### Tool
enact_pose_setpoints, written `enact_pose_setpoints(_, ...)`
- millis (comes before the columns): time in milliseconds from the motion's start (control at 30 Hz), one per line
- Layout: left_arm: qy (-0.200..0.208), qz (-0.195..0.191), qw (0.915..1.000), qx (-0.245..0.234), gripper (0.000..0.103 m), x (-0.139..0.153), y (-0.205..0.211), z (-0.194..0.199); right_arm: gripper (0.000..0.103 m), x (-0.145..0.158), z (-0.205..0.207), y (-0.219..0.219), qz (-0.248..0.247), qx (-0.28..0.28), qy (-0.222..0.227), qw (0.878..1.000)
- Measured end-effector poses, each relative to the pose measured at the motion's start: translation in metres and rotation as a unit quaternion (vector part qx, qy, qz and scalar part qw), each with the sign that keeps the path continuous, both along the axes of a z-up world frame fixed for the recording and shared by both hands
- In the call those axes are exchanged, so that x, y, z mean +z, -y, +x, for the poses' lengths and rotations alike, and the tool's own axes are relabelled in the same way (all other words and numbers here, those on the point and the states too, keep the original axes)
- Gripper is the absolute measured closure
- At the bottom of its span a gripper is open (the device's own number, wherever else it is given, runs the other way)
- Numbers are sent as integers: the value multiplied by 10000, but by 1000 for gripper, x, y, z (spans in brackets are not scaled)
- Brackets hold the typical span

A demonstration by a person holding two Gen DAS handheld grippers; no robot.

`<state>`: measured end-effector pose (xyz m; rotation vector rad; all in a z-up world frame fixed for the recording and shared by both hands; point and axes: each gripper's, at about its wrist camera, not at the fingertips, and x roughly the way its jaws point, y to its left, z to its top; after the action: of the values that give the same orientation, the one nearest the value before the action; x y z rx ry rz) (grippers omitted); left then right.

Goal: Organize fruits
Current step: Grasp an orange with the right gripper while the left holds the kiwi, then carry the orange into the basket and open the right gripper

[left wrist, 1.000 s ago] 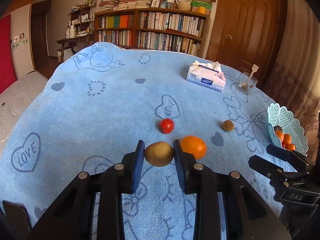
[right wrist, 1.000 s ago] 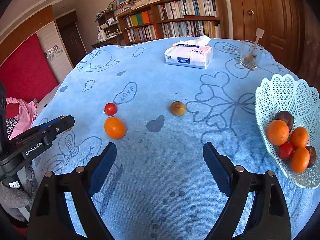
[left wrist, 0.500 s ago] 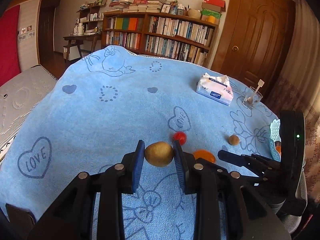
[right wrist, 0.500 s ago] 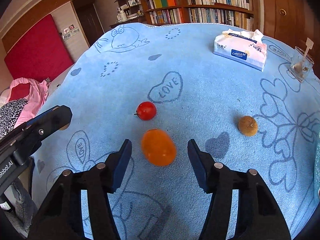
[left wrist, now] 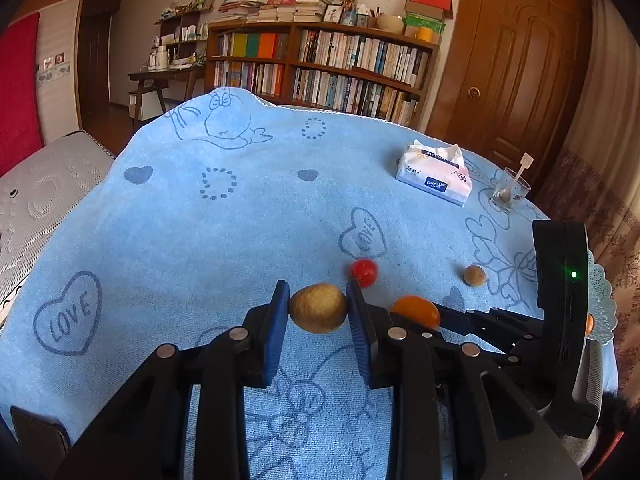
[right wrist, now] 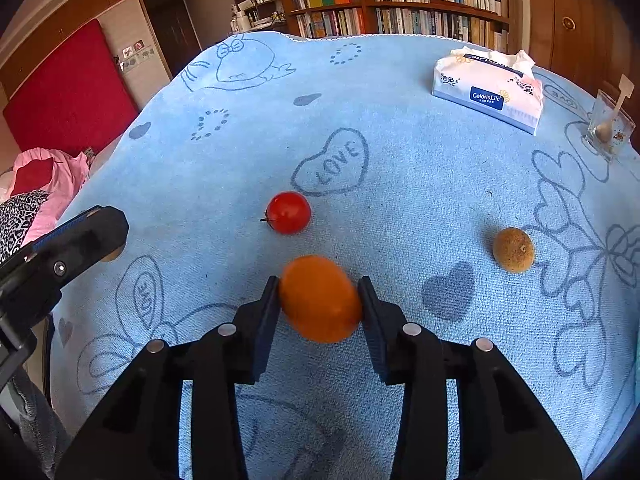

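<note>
My left gripper (left wrist: 318, 307) is shut on a brown kiwi (left wrist: 318, 308) and holds it above the blue cloth. My right gripper (right wrist: 319, 298) is shut on an orange (right wrist: 320, 298); the orange also shows in the left wrist view (left wrist: 416, 310). A red tomato (right wrist: 289, 213) lies just beyond the orange, also seen in the left wrist view (left wrist: 364, 272). A small brown fruit (right wrist: 513, 249) lies to the right, also seen in the left wrist view (left wrist: 475, 275). The white basket's rim (left wrist: 600, 300) shows at the far right.
A tissue pack (right wrist: 490, 88) and a glass with a spoon (right wrist: 608, 128) stand at the back right of the blue cloth (right wrist: 400, 160). The left gripper's finger (right wrist: 76, 236) shows at the left of the right wrist view. A bookshelf (left wrist: 320, 72) and door stand behind.
My right gripper moved left to the orange and shut on it. My left gripper lifted a little with the kiwi held.
</note>
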<state>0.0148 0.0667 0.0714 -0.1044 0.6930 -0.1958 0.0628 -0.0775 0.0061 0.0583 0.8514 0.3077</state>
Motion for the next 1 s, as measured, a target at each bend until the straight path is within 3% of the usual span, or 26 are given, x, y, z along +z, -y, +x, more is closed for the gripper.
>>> enact_pose_setpoints(467, 54, 132, 9999, -71, 73, 0, 8, -4, 63, 17, -30, 22, 164, -243, 201, 9994)
enact_pose_setpoints(1000, 43, 202, 9994, -284, 73, -2, 22, -9, 63, 46, -72, 110, 513, -1295, 523, 9889)
